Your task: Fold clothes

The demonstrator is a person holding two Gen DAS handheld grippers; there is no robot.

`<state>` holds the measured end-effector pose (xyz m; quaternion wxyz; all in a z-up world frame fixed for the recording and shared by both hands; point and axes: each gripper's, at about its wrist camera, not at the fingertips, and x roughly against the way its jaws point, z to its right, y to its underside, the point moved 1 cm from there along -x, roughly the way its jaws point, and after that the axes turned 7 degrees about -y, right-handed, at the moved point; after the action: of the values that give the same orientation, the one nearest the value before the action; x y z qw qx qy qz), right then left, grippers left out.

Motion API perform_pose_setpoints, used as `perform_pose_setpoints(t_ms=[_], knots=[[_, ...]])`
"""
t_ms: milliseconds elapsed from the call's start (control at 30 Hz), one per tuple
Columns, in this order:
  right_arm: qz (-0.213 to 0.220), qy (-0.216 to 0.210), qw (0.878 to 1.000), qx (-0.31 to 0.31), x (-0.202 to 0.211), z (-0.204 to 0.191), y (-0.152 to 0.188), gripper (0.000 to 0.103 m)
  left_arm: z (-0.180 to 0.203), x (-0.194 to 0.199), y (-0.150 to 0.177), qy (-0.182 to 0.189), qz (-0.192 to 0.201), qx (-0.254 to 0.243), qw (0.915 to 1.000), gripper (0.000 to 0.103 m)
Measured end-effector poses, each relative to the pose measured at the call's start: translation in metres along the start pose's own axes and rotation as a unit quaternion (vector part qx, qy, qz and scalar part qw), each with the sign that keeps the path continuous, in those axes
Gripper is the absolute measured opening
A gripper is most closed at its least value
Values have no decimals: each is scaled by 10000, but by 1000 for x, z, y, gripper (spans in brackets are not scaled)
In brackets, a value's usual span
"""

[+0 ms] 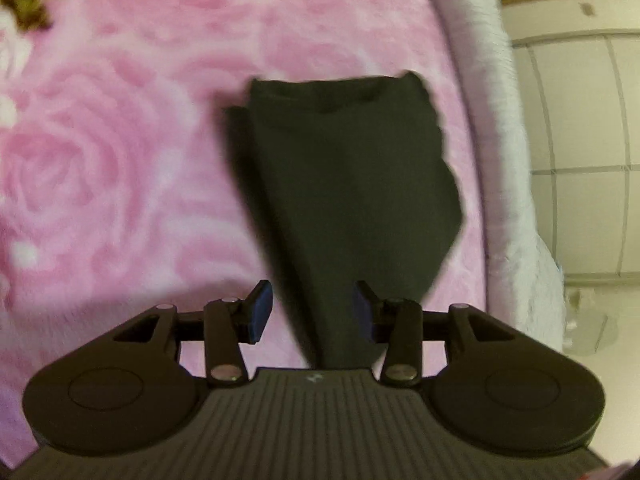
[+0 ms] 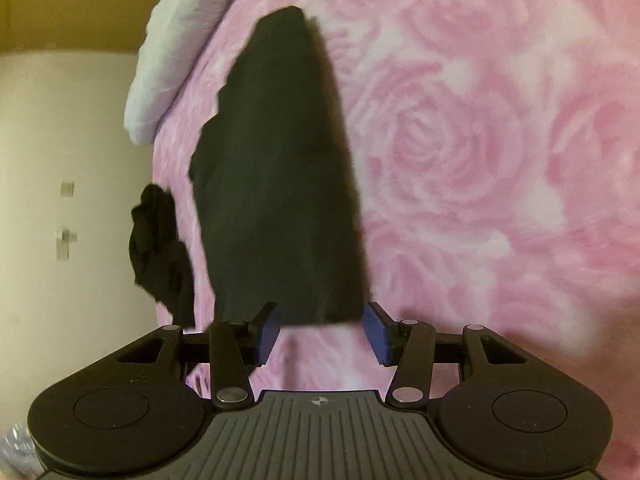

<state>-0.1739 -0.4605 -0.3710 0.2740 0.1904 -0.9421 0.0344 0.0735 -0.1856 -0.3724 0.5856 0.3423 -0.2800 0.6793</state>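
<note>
A black garment (image 1: 340, 180) lies on the pink rose blanket (image 1: 120, 160), wide at its far end and narrowing toward me. In the left wrist view its near end runs between the jaws of my left gripper (image 1: 312, 312). The jaws stand open: the left pad is apart from the cloth, and the right pad is partly covered by it. In the right wrist view the same black garment (image 2: 280, 180) ends in a straight near edge right at the fingertips of my right gripper (image 2: 322, 332). That gripper is open, with pink blanket (image 2: 480, 160) showing between its pads.
A white fluffy cover (image 1: 500, 120) (image 2: 172, 48) runs along the bed's edge, with pale tiled floor (image 1: 580, 160) beyond it. A second crumpled black garment (image 2: 160, 252) hangs at the bed's edge, left of the folded one. Both views are motion-blurred.
</note>
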Motion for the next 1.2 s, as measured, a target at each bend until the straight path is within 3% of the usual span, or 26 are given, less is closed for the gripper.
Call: perform_pose_setpoints(t_ms=[133, 300, 367, 400, 467, 567, 667, 800, 967, 1033, 1067, 1133, 1200], knots=[[186, -122, 9996, -192, -23, 10, -4, 50, -11, -17, -9, 312, 31, 378, 9988, 40], [372, -269, 9988, -163, -36, 12, -7, 49, -13, -35, -9, 651, 135, 282, 9974, 42], [402, -348, 9985, -136, -38, 13, -7, 49, -12, -39, -7, 755, 227, 233, 9966, 31], [419, -360, 9984, -115, -39, 14, -5, 49, -11, -42, -7, 791, 235, 171, 9964, 9], [480, -397, 9980, -126, -39, 16, -1, 19, -9, -42, -9, 885, 235, 6, 9958, 7], [643, -538, 9962, -225, -36, 18, 7, 15, -6, -38, -16, 1006, 216, -270, 9943, 6], [689, -566, 9959, -182, -36, 8, 24, 13, -8, -23, -30, 1008, 155, -600, 9930, 6], [417, -587, 9972, -220, -48, -11, 70, 13, -16, 6, -72, 768, -154, -1291, 9885, 6], [-371, -818, 9948, -490, -98, -30, 131, 13, -26, 38, -133, 240, -409, -2354, 9707, 7], [-692, -840, 9929, -476, -117, -36, 140, 25, -24, 38, -152, 60, -535, -2545, 9656, 10], [-796, -757, 9932, -389, -121, -38, 141, 44, -25, 39, -156, -32, -530, -2585, 9645, 15], [-815, -590, 9948, -163, -117, -39, 134, 70, -31, 43, -157, -135, -437, -2490, 9674, 20], [-699, -435, 9966, -46, -102, -33, 122, 72, -45, 48, -151, -37, -384, -2055, 9779, 27]])
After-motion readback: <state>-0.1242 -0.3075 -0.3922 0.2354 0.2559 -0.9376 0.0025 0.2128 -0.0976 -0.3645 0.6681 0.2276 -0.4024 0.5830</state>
